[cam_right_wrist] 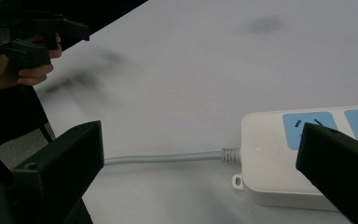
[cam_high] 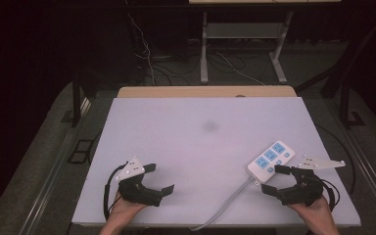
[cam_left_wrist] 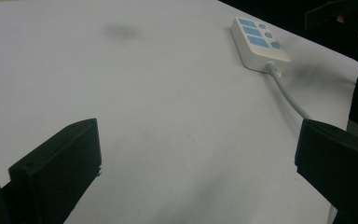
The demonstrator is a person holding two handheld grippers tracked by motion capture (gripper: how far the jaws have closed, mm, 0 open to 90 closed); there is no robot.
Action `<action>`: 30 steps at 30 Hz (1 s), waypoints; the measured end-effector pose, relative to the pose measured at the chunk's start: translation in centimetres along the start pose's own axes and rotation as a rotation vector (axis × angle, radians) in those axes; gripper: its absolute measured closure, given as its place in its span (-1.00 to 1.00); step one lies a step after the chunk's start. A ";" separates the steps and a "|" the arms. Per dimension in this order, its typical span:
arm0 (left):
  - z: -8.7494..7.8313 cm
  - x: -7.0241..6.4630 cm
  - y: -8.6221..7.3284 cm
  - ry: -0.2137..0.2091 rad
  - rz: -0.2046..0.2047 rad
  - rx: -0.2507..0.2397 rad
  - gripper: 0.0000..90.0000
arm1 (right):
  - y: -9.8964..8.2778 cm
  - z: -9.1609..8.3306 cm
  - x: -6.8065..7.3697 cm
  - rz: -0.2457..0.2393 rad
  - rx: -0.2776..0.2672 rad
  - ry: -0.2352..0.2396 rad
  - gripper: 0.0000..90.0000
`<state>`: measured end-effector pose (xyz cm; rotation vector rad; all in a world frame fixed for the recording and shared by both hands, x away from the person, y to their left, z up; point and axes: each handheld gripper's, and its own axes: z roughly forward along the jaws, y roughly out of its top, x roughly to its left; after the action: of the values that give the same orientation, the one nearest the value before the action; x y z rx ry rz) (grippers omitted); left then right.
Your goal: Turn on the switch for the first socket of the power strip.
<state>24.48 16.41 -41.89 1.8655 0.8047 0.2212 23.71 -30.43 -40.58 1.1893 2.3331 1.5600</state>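
Table (cam_high: 176, 147) bare but for power strip (cam_high: 271, 158); left claw (cam_high: 152, 178) and right claw (cam_high: 274, 180) gape wide, empty.

A power strip (cam_high: 271, 162) lies on the table (cam_high: 196, 117), right of centre, towards the near edge. Its cable (cam_high: 225, 205) runs from its near end leftward to the near edge. The right gripper (cam_high: 275, 182) sits just near of the strip. The left gripper (cam_high: 159, 180) sits near-left, well apart from the strip.
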 end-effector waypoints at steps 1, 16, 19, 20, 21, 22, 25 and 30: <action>0.0 0.0 0.0 0.000 0.000 0.001 -1.00 | 0.0 0.0 0.0 0.000 0.000 -0.001 -0.99; -0.1 0.1 -0.1 0.006 -0.008 0.004 -1.00 | 1.6 -0.1 -0.1 -0.029 0.061 -0.005 -0.99; -0.1 0.1 -0.1 0.007 -0.009 0.001 -1.00 | 1.9 -0.1 -0.1 -0.034 0.066 -0.006 -0.99; -0.1 0.1 -0.2 0.008 -0.008 0.001 -1.00 | 2.2 -0.2 -0.2 -0.031 0.070 -0.002 -0.99; -0.1 0.1 -0.1 0.008 -0.008 0.001 -1.00 | 2.3 -0.2 -0.3 -0.033 0.074 -0.003 -0.99; -0.1 0.1 -0.2 0.008 -0.009 0.000 -1.00 | 2.5 -0.2 -0.4 -0.034 0.079 -0.003 -0.99; -0.1 0.1 -0.2 0.009 -0.010 0.000 -1.00 | 2.8 -0.2 -0.8 -0.031 0.088 -0.004 -0.99; -0.1 0.1 -0.2 0.009 -0.011 0.001 -1.00 | 3.2 -0.1 -1.3 -0.030 0.109 -0.007 -0.99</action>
<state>24.44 16.62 -42.01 1.8619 0.8207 0.2227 26.36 -30.81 -38.34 1.1738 2.4481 1.4344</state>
